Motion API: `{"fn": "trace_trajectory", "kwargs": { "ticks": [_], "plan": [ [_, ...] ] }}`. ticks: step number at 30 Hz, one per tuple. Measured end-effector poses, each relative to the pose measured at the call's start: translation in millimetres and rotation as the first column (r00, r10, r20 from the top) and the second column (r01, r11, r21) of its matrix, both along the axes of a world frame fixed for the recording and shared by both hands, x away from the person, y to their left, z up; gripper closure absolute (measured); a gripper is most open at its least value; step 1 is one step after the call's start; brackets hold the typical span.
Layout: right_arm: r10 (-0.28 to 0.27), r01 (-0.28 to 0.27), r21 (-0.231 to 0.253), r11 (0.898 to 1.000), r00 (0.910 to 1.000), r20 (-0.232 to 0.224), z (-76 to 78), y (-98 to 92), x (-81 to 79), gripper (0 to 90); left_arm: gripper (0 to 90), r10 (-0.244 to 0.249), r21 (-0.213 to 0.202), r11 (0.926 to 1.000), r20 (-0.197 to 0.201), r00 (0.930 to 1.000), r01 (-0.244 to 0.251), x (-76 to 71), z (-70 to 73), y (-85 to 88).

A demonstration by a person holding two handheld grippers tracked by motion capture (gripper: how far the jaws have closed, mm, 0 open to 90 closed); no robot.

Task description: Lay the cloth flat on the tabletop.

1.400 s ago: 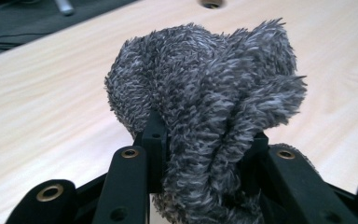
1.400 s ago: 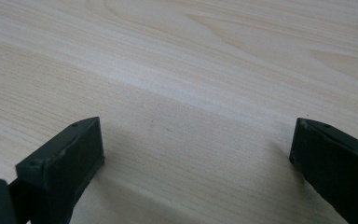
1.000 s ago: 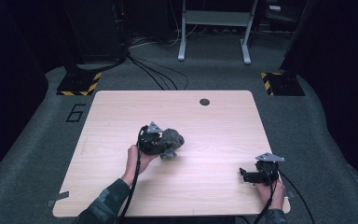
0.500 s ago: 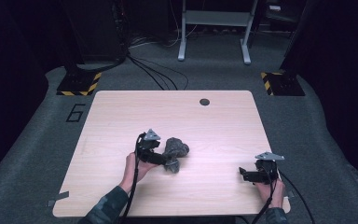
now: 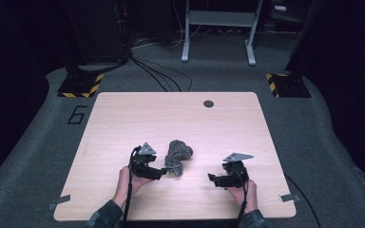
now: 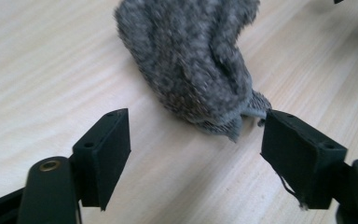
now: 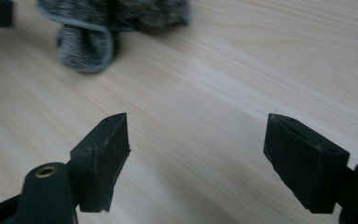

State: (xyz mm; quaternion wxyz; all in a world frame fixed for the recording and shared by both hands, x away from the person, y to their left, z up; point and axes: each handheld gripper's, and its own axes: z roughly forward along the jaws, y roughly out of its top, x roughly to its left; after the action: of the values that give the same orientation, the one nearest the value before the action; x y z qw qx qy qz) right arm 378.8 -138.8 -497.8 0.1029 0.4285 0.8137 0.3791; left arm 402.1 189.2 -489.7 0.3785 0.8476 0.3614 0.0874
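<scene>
A crumpled grey cloth (image 5: 177, 154) lies on the wooden table (image 5: 123, 118), a little nearer the person than its middle. My left gripper (image 5: 164, 172) rests just left of the cloth's near end and points at it. In the left gripper view the jaws of the left gripper (image 6: 196, 140) stand wide open, and the cloth (image 6: 191, 60) lies just beyond them with its hem tip close to the right jaw. My right gripper (image 5: 211, 179) sits to the right of the cloth, open over bare wood and aimed left. In the right gripper view (image 7: 198, 149), the cloth (image 7: 102, 28) shows at the top left.
A round dark cable hole (image 5: 208, 103) sits near the table's far edge. Beyond the table, on grey carpet, are black cables (image 5: 157, 78), a metal stand (image 5: 217, 28) and two yellow-and-black striped bases (image 5: 78, 88). Bare wood surrounds the cloth on all sides.
The left gripper drew back toward the person and now sits off the cloth, which shifted slightly right and nearer. The right gripper moved left toward the cloth.
</scene>
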Motion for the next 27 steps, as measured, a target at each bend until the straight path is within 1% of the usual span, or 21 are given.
{"fn": "trace_trajectory", "kwargs": {
  "ticks": [1, 3, 4, 6, 7, 8, 10, 11, 12, 13, 14, 15, 17, 18, 19, 20, 21, 23, 25, 26, 27],
  "plan": [
    [0.014, -0.014, 0.009, 1.0, 0.9999, 0.002, 0.8, 8.9, -0.8, 24.4, 26.5, -0.006, 0.005, 1.0, -0.004, 1.0, 0.006, -0.1, -2.1, -1.4],
    [0.071, -0.071, 0.015, 0.997, 0.9975, 0.0, 1.5, 26.2, 0.2, 26.6, 29.3, -0.006, 0.006, 1.0, -0.013, 0.9999, 0.007, 1.3, -6.8, -4.4],
    [0.091, -0.091, 0.008, 0.996, 0.9958, 0.006, 1.7, 35.5, 1.0, 27.4, 30.7, -0.01, 0.009, 0.9999, -0.019, 0.9998, 0.01, 2.4, -8.7, -5.4],
    [0.12, -0.12, 0.004, 0.993, 0.9927, -0.006, 2.6, 54.4, 0.8, 29.1, 31.5, -0.009, 0.002, 1.0, -0.038, 0.9992, 0.009, 2.3, -12.5, -8.4],
    [0.134, -0.134, -0.003, 0.991, 0.991, -0.003, 2.5, 63.0, 1.1, 29.7, 31.5, -0.014, 0.005, 0.9999, -0.039, 0.9991, 0.014, 1.8, -13.9, -9.9],
    [0.148, -0.148, -0.003, 0.989, 0.989, 0.009, 1.9, 69.0, 1.9, 30.6, 31.7, -0.019, 0.019, 0.9996, -0.037, 0.9991, 0.02, 0.4, -16.2, -12.3],
    [0.157, -0.156, -0.029, 0.987, 0.9873, 0.026, -0.6, 85.1, 2.7, 34.4, 32.2, -0.025, 0.023, 0.9994, -0.044, 0.9987, 0.026, -2.4, -19.9, -15.3],
    [0.163, -0.161, -0.05, 0.986, 0.9862, 0.03, -2.0, 91.6, 3.4, 36.9, 34.7, -0.028, 0.032, 0.999, -0.042, 0.9987, 0.029, -3.5, -21.4, -16.7],
    [0.156, -0.154, -0.057, 0.986, 0.9868, 0.041, -3.2, 96.8, 3.2, 38.3, 36.5, -0.032, 0.04, 0.9986, -0.044, 0.9985, 0.034, -4.0, -22.8, -17.6],
    [0.174, -0.171, -0.063, 0.983, 0.9837, 0.043, -4.2, 100.1, 3.9, 39.8, 38.3, -0.033, 0.046, 0.9984, -0.032, 0.999, 0.034, -4.6, -23.3, -17.9],
    [0.186, -0.182, -0.072, 0.981, 0.9808, 0.057, -5.1, 102.9, 5.2, 41.8, 41.0, -0.025, 0.046, 0.9986, -0.03, 0.9993, 0.026, -5.4, -23.3, -18.6],
    [0.182, -0.178, -0.07, 0.982, 0.9817, 0.055, -5.6, 106.1, 4.5, 44.2, 43.6, -0.025, 0.046, 0.9986, -0.026, 0.9993, 0.026, -5.0, -23.4, -18.2],
    [0.195, -0.188, -0.095, 0.977, 0.9784, 0.068, -7.0, 110.4, 5.2, 51.9, 48.1, -0.013, 0.051, 0.9986, -0.014, 0.9998, 0.013, -4.7, -23.6, -17.5],
    [0.189, -0.182, -0.1, 0.978, 0.9799, 0.066, -8.4, 112.3, 5.5, 54.7, 49.4, -0.007, 0.042, 0.9991, -0.017, 0.9998, 0.007, -4.4, -24.0, -17.2],
    [0.191, -0.185, -0.107, 0.977, 0.9798, 0.058, -9.2, 113.1, 6.7, 59.3, 51.7, -0.009, 0.043, 0.999, -0.01, 0.9999, 0.01, -3.9, -24.1, -17.0],
    [0.179, -0.173, -0.104, 0.979, 0.9822, 0.056, -10.3, 114.2, 6.8, 65.8, 55.6, -0.008, 0.044, 0.999, -0.004, 1.0, 0.008, -3.9, -24.3, -17.7],
    [0.185, -0.178, -0.113, 0.977, 0.9812, 0.054, -11.0, 114.1, 7.9, 68.0, 58.1, -0.006, 0.04, 0.9992, -0.006, 1.0, 0.006, -4.1, -24.6, -18.6],
    [0.183, -0.176, -0.112, 0.978, 0.9817, 0.054, -11.9, 114.2, 9.4, 76.8, 65.8, -0.01, 0.057, 0.9983, 0.021, 0.9997, 0.008, -3.5, -25.0, -19.8],
    [0.175, -0.17, -0.112, 0.979, 0.9836, 0.041, -11.6, 114.1, 10.0, 84.2, 74.0, 0.004, 0.053, 0.9986, 0.036, 0.9994, -0.005, -3.1, -26.2, -21.7],
    [0.178, -0.172, -0.109, 0.979, 0.9829, 0.048, -11.8, 113.9, 11.0, 85.3, 78.0, 0.001, 0.057, 0.9984, 0.035, 0.9994, -0.003, -2.6, -26.2, -21.8],
    [0.172, -0.167, -0.108, 0.98, 0.984, 0.045, -11.2, 113.6, 10.5, 86.1, 82.5, 0.004, 0.056, 0.9984, 0.049, 0.9988, -0.007, -2.0, -27.2, -22.1]
  ]
}}
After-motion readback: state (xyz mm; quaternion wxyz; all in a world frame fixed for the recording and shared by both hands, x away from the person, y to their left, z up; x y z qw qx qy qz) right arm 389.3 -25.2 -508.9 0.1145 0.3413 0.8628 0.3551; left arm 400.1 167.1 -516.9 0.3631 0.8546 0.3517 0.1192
